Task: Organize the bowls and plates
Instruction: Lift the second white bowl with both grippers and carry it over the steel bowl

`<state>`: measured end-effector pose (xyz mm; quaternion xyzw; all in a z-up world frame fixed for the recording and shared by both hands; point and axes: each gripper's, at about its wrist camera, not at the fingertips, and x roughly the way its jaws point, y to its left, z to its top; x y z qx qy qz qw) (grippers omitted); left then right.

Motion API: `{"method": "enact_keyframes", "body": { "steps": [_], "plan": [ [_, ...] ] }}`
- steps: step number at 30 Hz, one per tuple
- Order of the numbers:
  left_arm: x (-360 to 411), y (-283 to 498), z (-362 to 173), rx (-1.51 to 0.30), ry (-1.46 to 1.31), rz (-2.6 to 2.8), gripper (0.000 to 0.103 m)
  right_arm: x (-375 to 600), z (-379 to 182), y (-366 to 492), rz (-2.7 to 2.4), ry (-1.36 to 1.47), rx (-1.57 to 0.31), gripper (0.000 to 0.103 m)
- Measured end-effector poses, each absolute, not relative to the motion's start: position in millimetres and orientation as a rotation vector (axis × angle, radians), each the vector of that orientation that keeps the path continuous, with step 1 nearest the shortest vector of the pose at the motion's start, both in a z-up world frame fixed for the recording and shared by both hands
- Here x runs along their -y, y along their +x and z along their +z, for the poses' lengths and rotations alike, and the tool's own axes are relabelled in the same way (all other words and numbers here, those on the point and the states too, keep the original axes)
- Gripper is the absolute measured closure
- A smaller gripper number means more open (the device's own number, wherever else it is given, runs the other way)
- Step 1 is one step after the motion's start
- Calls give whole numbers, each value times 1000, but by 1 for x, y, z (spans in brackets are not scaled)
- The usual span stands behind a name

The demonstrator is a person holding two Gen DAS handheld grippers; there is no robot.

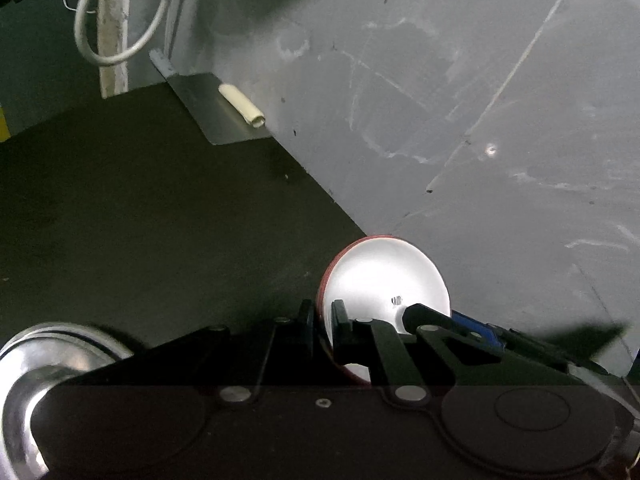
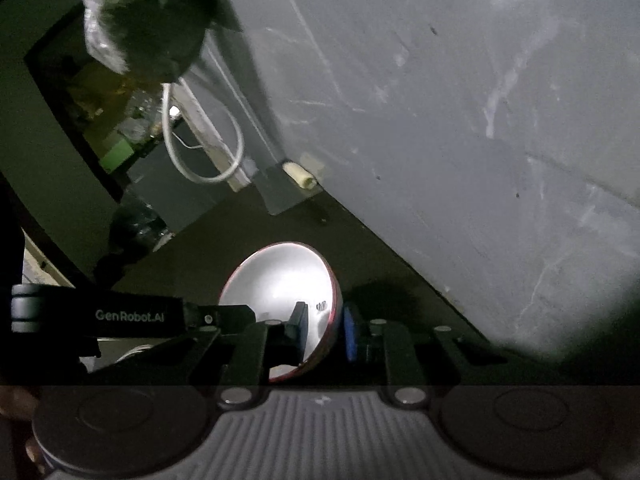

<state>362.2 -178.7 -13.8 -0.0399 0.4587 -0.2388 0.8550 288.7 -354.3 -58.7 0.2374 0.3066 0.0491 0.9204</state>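
A bowl [image 1: 384,280], red outside and white inside, is held tilted on edge above the dark counter [image 1: 140,220] by both grippers. In the left wrist view my left gripper [image 1: 323,320] is shut on the bowl's left rim, one finger inside and one outside. The right gripper reaches in from the right, and its black fingertip [image 1: 416,312] is on the far rim. In the right wrist view my right gripper [image 2: 324,330] is shut on the bowl's [image 2: 276,280] right rim, with a blue pad [image 2: 350,334] on the red outside. A shiny steel bowl [image 1: 48,360] sits low on the left.
A scratched grey wall [image 1: 440,100] rises close behind the bowl. At the counter's far end lie a metal sheet [image 1: 208,112] with a cream tube [image 1: 242,106] and a looped white cable [image 1: 120,20]. A plastic bag [image 2: 140,12] hangs above a cluttered shelf [image 2: 116,120].
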Motion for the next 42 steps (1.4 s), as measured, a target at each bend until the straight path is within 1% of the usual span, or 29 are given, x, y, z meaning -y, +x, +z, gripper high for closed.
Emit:
{"method": "enact_keyframes", "body": {
  "steps": [8, 19, 30, 35, 38, 42],
  "plan": [
    [149, 316, 13, -902, -122, -501, 95, 330, -32, 252, 126, 453, -584, 82],
    [97, 250, 32, -839, -208, -456, 95, 284, -6, 199, 188, 374, -564, 82],
    [41, 197, 28, -833, -273, -393, 94, 233, 2, 160, 290, 287, -615, 82],
    [27, 177, 21, -851, -291, -376, 93, 220, -1, 147, 329, 260, -661, 82],
    [22, 169, 14, -884, -300, -370, 91, 216, -4, 142, 350, 250, -689, 82],
    [20, 159, 5, -918, -306, -375, 91, 215, -10, 137, 370, 238, -733, 82]
  ]
}}
